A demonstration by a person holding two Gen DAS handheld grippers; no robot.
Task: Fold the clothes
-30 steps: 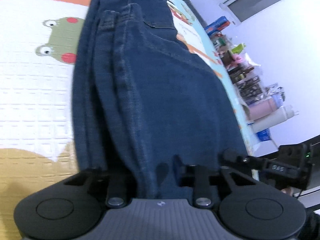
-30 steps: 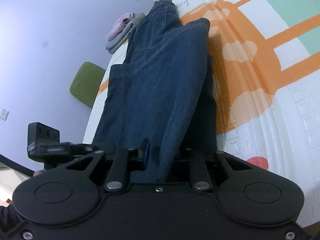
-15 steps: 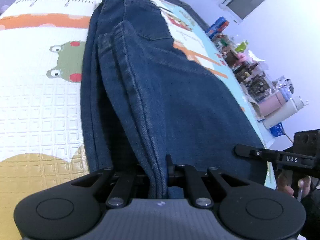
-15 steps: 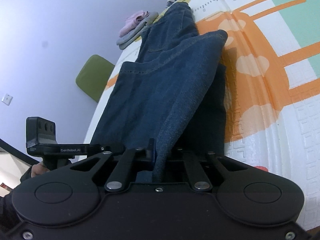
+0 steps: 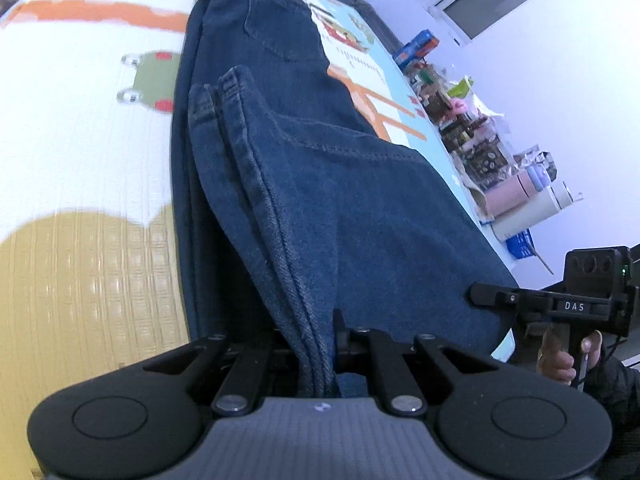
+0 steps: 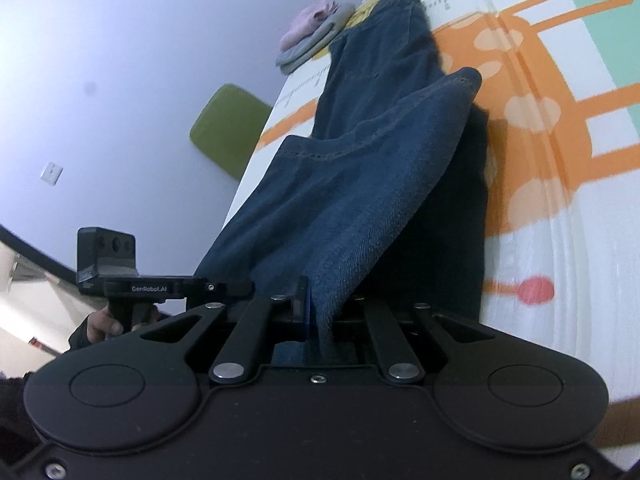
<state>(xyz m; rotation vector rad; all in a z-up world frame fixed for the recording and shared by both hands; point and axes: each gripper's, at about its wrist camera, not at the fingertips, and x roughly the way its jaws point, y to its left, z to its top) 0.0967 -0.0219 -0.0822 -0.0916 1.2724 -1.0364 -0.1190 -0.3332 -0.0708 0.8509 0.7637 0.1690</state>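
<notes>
Left wrist: jeans (image 5: 344, 200) pinched in left gripper (image 5: 320, 344).

Coarse matt denim jeans (image 5: 360, 208) on an embossed, slightly glossy foam mat (image 5: 80, 184).

each wrist view looks forward and downward along its own claw, very near the jeans (image 5: 360, 208). both share the jeans and the play mat (image 6: 560, 128); each catches the opposite claw at its edge.
</notes>
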